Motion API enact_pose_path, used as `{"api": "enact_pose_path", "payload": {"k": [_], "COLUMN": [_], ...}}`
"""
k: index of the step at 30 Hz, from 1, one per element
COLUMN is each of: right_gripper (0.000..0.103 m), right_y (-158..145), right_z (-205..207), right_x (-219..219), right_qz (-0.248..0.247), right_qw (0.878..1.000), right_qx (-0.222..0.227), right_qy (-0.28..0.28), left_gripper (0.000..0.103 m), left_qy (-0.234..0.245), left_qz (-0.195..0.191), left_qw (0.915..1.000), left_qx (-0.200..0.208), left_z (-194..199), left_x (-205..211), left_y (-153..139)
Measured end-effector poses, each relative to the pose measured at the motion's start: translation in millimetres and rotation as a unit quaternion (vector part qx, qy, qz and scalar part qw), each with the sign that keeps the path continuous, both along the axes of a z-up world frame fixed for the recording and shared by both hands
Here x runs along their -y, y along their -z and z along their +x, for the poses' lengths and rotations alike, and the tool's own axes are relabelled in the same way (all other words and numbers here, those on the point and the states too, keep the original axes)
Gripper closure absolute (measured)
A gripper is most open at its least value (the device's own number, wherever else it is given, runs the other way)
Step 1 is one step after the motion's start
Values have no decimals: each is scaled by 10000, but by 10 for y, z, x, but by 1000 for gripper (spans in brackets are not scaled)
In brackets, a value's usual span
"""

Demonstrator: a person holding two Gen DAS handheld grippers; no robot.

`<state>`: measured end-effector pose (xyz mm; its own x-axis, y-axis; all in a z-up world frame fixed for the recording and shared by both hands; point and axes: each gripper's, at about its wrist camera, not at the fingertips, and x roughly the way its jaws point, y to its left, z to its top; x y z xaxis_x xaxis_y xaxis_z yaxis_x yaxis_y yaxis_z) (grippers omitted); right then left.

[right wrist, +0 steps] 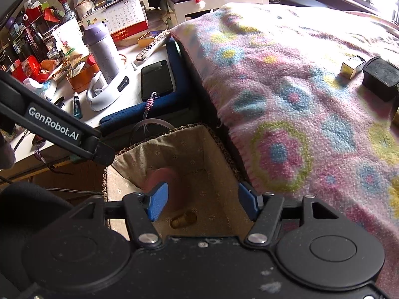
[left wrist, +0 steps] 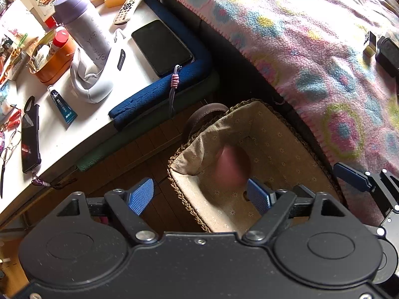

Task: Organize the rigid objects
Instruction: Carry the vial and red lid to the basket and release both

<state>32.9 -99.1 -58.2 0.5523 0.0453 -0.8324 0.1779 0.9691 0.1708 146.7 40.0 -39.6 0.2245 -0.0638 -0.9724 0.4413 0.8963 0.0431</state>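
Right gripper (right wrist: 202,200) open over the lined basket (right wrist: 219,159), nothing between the blue pads. Blurred pink object (right wrist: 164,177) mid-basket beside the left pad. Brass cylinder (right wrist: 183,219) lies on basket floor. Small box (right wrist: 352,66) and black block (right wrist: 380,78) on blanket (right wrist: 299,87).

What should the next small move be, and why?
Probably swing the right gripper toward the small yellow box on the blanket. Both grippers are open and hold nothing, a blurred pink thing is dropping into the basket, and the box and a black case remain out.
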Motion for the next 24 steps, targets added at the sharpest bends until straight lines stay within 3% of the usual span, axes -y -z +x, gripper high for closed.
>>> {"api": "enact_pose_path", "payload": {"k": [24], "right_gripper": [35], "right_y": [33], "right_z": [-6], "right_x": [9], "right_qz": [12], "right_qw": [10000], "right_qx": [-48], "right_qy": [-31], "left_gripper": [24], "left_qy": [11], "left_qz": [80], "left_qw": [10000], "left_qx": [33], "left_z": [-3], "left_x": [-1], "left_y": [-1]}}
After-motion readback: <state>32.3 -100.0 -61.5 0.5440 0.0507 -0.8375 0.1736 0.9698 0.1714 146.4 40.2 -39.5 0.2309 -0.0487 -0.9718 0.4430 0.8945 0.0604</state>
